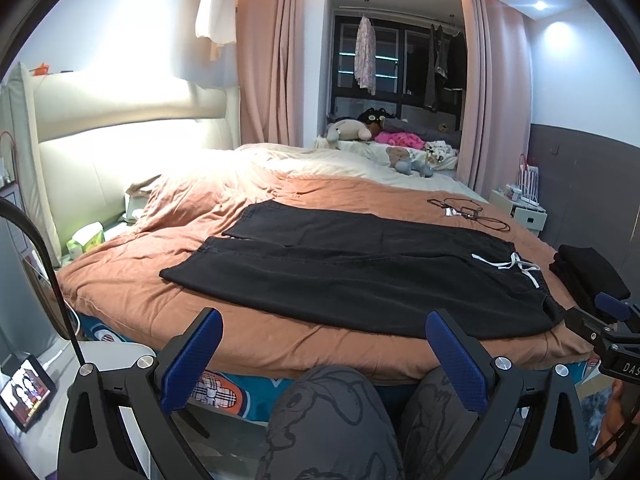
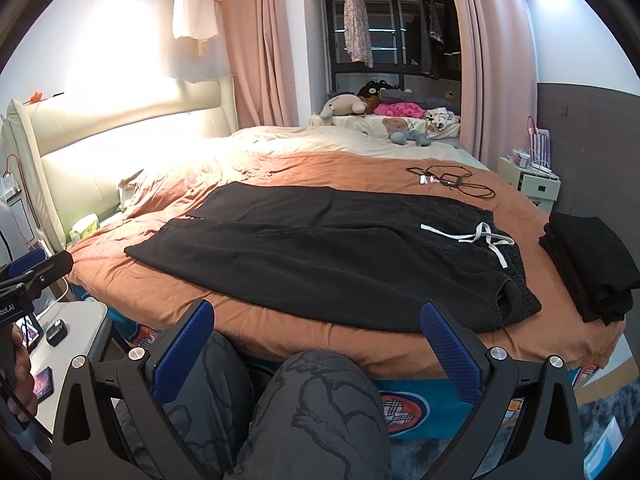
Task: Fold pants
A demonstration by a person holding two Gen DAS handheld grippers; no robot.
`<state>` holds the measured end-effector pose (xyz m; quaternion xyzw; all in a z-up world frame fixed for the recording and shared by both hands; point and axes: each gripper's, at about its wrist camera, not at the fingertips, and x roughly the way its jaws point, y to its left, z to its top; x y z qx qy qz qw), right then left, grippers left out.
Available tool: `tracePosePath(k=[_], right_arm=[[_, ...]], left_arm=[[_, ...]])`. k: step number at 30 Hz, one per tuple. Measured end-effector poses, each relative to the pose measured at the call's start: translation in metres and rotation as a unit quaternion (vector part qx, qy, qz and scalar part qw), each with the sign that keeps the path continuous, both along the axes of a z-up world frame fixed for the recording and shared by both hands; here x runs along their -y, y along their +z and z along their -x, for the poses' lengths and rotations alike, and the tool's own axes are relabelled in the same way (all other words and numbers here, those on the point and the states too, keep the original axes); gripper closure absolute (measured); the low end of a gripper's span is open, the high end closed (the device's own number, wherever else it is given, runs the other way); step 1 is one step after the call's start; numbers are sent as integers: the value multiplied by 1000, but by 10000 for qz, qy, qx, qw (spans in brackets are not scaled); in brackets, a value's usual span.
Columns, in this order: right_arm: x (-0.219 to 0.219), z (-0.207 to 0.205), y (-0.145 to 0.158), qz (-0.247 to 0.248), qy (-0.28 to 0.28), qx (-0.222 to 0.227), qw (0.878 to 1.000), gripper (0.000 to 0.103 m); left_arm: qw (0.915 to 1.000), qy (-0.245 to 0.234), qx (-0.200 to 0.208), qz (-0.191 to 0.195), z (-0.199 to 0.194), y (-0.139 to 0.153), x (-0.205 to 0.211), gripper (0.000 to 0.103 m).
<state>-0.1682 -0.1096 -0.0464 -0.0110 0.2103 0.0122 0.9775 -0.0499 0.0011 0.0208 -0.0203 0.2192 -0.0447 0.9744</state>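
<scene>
1. Black pants (image 1: pixel 360 276) lie flat and unfolded on an orange duvet (image 1: pixel 224 312) covering a bed, legs to the left, waistband and white drawstring (image 1: pixel 508 266) to the right.
2. The left gripper (image 1: pixel 324 344) hangs before the bed's near edge, fingers wide apart, holding nothing.
3. The right gripper (image 2: pixel 316 332) does likewise, fingers spread and empty.
4. A folded black stack (image 2: pixel 592 264) sits just right of the pants.

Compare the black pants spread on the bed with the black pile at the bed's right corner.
The pants lie flat, both legs stretched out; the pile is folded and stacked. The pants show a white drawstring; the pile shows none. The pants cover far more of the blanket. Both are black and rest on it.
</scene>
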Motion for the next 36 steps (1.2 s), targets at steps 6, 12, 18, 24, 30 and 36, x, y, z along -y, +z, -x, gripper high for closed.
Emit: tracePosePath(k=[6, 12, 18, 24, 30, 36], right_arm=[[0, 1, 1, 10, -5, 22, 10000, 0], [3, 3, -2, -99, 18, -23, 9999, 0], [6, 7, -2, -84, -63, 45, 9999, 0], [2, 9, -2, -34, -63, 48, 10000, 0], [4, 12, -1, -27, -91, 82, 9999, 0], [9, 14, 4, -60, -125, 100, 9999, 0]], left_arm=[[10000, 7, 17, -56, 3, 1, 2, 1], [10000, 22, 18, -26, 5, 1, 2, 1], [10000, 18, 21, -29, 6, 1, 1, 1], [10000, 12, 24, -20, 6, 1, -1, 1], [10000, 13, 7, -8, 4, 0, -2, 1], [10000, 25, -36, 27, 0, 0, -8, 1]])
